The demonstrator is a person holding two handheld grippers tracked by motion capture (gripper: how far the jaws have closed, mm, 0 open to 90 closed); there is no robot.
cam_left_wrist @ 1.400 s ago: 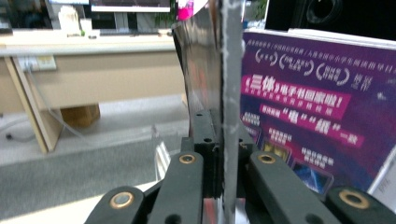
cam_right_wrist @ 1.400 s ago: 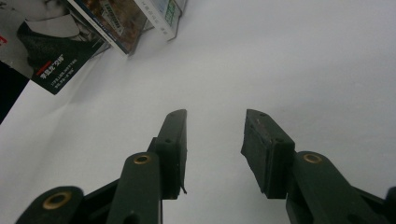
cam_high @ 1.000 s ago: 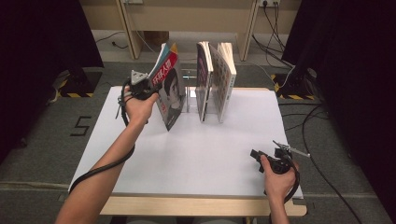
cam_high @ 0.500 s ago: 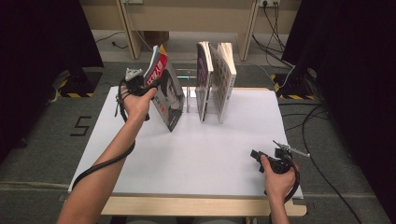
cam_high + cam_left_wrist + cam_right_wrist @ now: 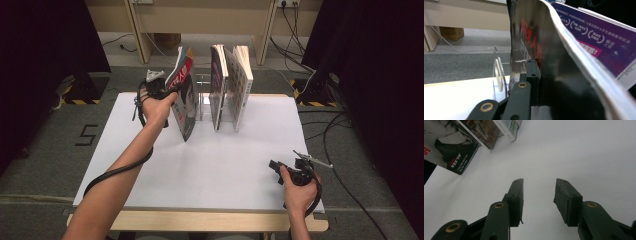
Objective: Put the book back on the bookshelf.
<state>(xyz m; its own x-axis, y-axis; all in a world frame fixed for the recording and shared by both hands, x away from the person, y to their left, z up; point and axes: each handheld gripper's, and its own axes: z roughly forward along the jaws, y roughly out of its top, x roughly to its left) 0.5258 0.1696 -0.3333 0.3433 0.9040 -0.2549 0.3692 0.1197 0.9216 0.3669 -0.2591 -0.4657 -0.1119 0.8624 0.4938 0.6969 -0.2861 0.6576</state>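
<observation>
Left gripper [image 5: 167, 92] clamped on magazine [image 5: 183, 102], jaws pinched on glossy cover in left gripper view [image 5: 534, 75]; jaws just closing further, cover between them. Right gripper [image 5: 278, 166] with jaws spread wide, nothing between pads, bare table below in right gripper view [image 5: 537, 200].

Magazine held near upper spine edge, standing on lower edge on table, long axis near vertical, top tilted left, away from rack, red lettering on cover. Just left of clear acrylic book rack [image 5: 204, 100]; lower corner on white tabletop [image 5: 215, 165].

Three more books/magazines [image 5: 230, 85] upright in rack, right of held one, leaning slightly.

White table surface with wood front edge [image 5: 200, 220]. Grey carpet floor around, black curtains both sides, wooden furniture legs and cables behind. Right hand [image 5: 300, 192] resting near front right corner of table, well apart from rack.
</observation>
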